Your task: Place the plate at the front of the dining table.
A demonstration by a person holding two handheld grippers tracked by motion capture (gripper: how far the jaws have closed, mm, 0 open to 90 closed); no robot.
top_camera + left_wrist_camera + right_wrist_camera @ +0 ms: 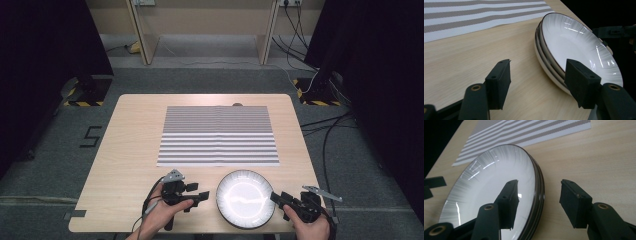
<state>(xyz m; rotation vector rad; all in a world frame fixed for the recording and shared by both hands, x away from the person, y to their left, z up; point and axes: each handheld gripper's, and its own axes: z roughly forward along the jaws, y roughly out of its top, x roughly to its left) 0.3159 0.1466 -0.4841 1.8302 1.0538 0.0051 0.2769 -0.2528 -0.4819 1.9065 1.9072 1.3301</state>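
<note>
Left fingers [537, 83]: standing wide apart and gripping nothing; bare wood is lying between them, seen in the left gripper view.
Right fingers [539, 203]: also standing wide apart, clamping nothing; they are straddling the rim of the plates without pressing on it, one finger sitting over the white inside, the other over the wood outside.
Stack of plates [576, 42]: resting on the tabletop just beyond the left fingers' right-hand tip; in the right gripper view the stack [491, 182] is spreading leftward from between the fingers. Several rims are showing one under another, white with a dark edge.
Left gripper [192, 196]: in the high view it is lying just left of the plates [245, 198], pointing toward them.
Right gripper [281, 198]: sitting at the plates' right edge, held by a hand at the near corner.
Striped mat [218, 135]: lying flat beyond both pairs of fingers, past the plates, near the middle.
Tabletop [125, 165]: pale wood, carrying everything.
</note>
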